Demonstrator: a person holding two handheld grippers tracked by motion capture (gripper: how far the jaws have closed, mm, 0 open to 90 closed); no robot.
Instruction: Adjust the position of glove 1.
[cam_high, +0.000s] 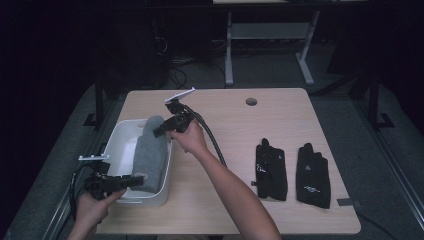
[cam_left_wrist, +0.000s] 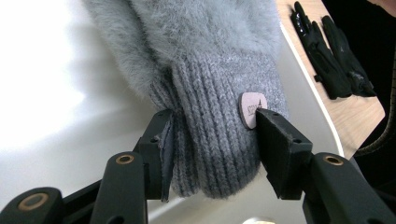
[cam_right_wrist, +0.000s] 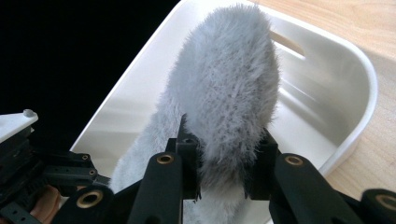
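Placing stage in hand: a grey fluffy mitten with a ribbed knit cuff (cam_high: 149, 155) is stretched over the right-hand rim of a white rectangular plastic bin (cam_high: 116, 145). Left gripper (cam_left_wrist: 212, 130) pinches the cuff at the bin's near end; right gripper (cam_right_wrist: 223, 163) clamps the furry tip at its far end. Judged next: lower both ends inside the bin, then release. Two black gloves (cam_high: 292, 172) lie well right of the bin.
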